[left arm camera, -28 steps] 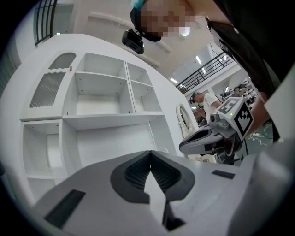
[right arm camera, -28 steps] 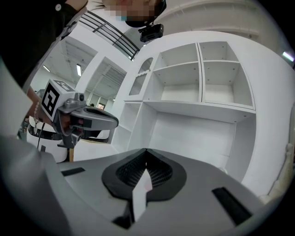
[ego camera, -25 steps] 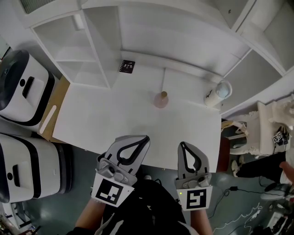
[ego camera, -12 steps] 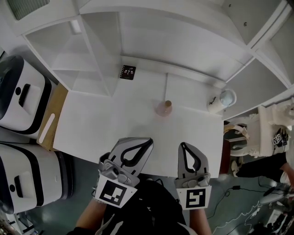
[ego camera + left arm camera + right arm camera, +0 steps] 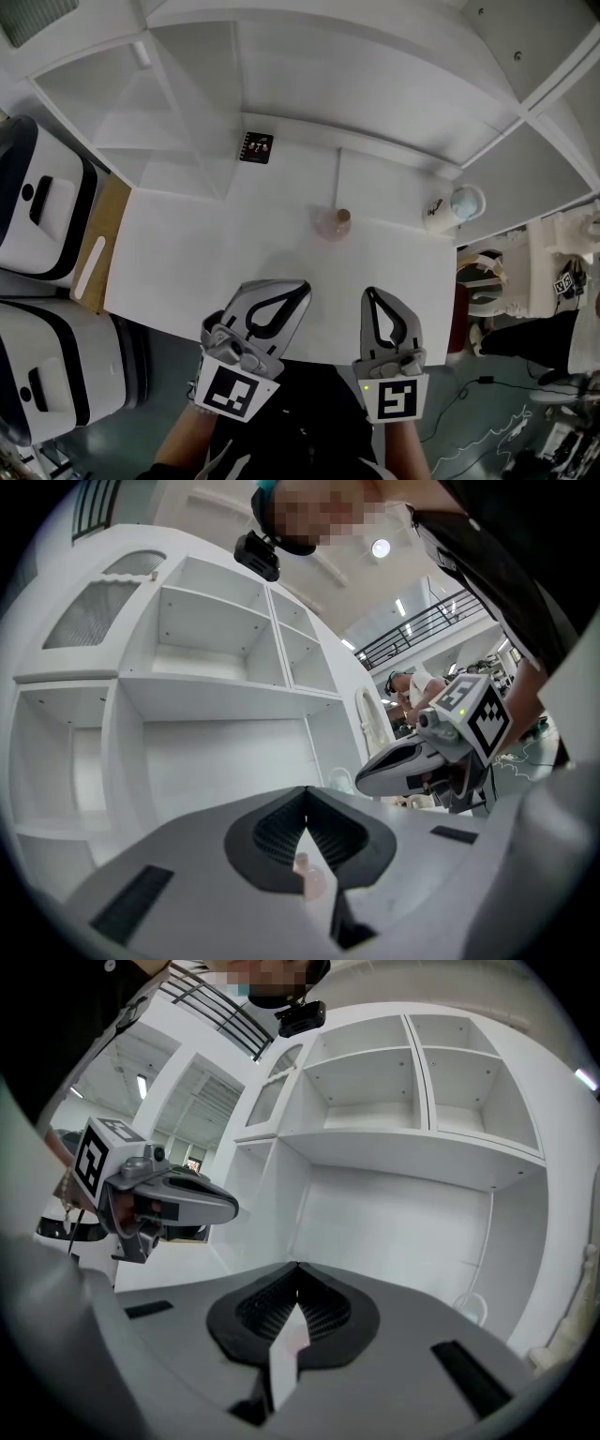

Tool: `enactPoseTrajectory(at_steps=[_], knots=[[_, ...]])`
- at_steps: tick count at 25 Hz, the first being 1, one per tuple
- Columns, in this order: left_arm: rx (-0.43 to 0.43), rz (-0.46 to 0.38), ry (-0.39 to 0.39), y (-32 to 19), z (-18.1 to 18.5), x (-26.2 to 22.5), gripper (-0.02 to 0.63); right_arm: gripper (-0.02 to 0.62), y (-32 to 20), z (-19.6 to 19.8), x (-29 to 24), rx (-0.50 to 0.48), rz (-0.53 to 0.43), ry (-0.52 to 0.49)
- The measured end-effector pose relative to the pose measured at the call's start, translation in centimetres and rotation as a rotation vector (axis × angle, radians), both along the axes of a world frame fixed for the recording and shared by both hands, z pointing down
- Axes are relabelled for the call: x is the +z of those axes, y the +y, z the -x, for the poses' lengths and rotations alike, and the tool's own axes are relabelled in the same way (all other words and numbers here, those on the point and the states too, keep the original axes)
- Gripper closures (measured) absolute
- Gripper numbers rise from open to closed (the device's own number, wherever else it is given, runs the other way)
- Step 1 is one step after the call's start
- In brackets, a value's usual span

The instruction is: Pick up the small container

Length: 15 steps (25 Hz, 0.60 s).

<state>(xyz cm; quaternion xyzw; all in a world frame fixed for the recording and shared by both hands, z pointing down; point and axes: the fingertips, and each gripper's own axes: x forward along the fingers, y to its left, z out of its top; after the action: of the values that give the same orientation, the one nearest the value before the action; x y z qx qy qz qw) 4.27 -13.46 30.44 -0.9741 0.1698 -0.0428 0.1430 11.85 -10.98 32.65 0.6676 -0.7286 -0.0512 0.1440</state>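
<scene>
Item: small pink container (image 5: 331, 224). It stood upright at far centre of the white counter (image 5: 206, 253).
Left claw (image 5: 300, 285), right claw (image 5: 368, 293): both were closed tight and empty at the near edge, well apart from it.
Handling: one claw likely needed spreading first, then a level approach straddling the body below the cap.

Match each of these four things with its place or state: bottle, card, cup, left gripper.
Things:
1. bottle
2. card
3. cup
4. left gripper

Places or states:
a. far right corner
b. at the near edge, jaws shut
c. middle of the table
d. at the back, left of centre

Pairs: 1-c; 2-d; 3-a; 4-b
</scene>
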Motion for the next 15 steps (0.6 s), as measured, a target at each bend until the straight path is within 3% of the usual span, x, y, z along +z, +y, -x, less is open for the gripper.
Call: enactPoseTrajectory(at_steps=[11, 15], knots=[[-0.067, -0.001, -0.016, -1.2, -1.5, 0.6, 0.606, 0.594, -2.1, -2.3, 2.6, -0.067, 0.06, -0.016], [-0.103, 0.008, -0.037, -1.3, -1.7, 1.1, 0.606, 0.594, -3.5, -3.2, 3.5, -0.082, 0.062, -0.072]])
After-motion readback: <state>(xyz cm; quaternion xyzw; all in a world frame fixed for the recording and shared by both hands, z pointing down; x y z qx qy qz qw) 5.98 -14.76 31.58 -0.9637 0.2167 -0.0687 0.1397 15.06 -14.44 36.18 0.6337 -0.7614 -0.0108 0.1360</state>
